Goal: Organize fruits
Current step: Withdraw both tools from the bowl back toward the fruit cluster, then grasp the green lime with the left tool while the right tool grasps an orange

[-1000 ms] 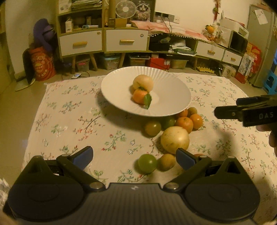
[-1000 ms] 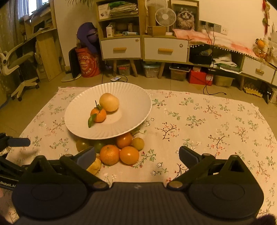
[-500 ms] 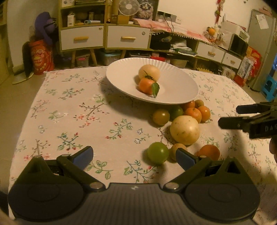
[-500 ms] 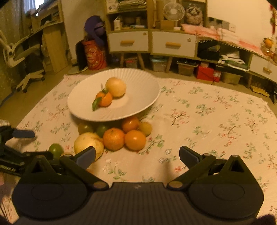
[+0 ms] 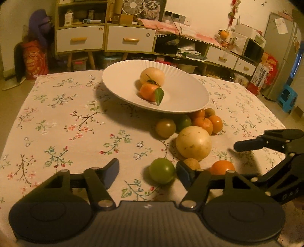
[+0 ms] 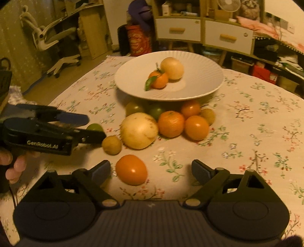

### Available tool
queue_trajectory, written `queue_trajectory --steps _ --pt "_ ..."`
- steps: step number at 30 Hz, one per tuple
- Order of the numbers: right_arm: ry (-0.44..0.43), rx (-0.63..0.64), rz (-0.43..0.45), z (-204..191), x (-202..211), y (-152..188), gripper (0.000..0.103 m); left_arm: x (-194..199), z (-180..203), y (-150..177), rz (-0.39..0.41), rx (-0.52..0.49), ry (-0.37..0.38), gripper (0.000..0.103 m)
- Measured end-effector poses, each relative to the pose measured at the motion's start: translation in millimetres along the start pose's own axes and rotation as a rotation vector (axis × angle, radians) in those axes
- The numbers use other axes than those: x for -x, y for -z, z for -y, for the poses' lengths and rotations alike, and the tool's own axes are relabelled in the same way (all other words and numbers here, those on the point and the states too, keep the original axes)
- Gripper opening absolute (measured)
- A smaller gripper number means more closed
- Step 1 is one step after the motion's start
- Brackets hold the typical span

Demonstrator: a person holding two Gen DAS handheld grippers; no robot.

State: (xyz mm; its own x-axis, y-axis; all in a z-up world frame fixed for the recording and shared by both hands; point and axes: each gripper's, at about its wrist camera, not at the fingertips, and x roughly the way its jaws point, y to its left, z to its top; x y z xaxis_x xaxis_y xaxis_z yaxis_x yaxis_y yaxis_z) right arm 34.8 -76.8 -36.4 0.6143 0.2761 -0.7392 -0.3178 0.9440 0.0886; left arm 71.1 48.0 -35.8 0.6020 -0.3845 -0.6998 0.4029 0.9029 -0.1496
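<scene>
Plate (image 5: 182,102) rim overhangs the fruit pile; back orange (image 5: 197,114) and green fruit (image 5: 184,121) half hidden under it. Small brown fruit (image 5: 191,163) partly behind the left gripper's (image 5: 147,171) right fingertip (image 5: 183,173). Right view: green fruit (image 6: 95,127) mostly blocked by that gripper's fingers. Right gripper (image 5: 247,145) cut off by the frame's right edge, its lower finger out of sight. Shelf clutter (image 5: 83,16) too small to identify.

"GenRobot.AI" on left gripper (image 6: 91,126) body.

dim room, white-drawered cabinets (image 5: 106,39)
</scene>
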Motion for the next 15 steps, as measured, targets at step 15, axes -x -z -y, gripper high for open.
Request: queue_trajectory --steps 15 --pt "-0.003 0.092 -0.013 -14.2 -4.3 2.2 0.055 -1.1 5.0 -1.4 -0.023 -0.016 0.006 0.039"
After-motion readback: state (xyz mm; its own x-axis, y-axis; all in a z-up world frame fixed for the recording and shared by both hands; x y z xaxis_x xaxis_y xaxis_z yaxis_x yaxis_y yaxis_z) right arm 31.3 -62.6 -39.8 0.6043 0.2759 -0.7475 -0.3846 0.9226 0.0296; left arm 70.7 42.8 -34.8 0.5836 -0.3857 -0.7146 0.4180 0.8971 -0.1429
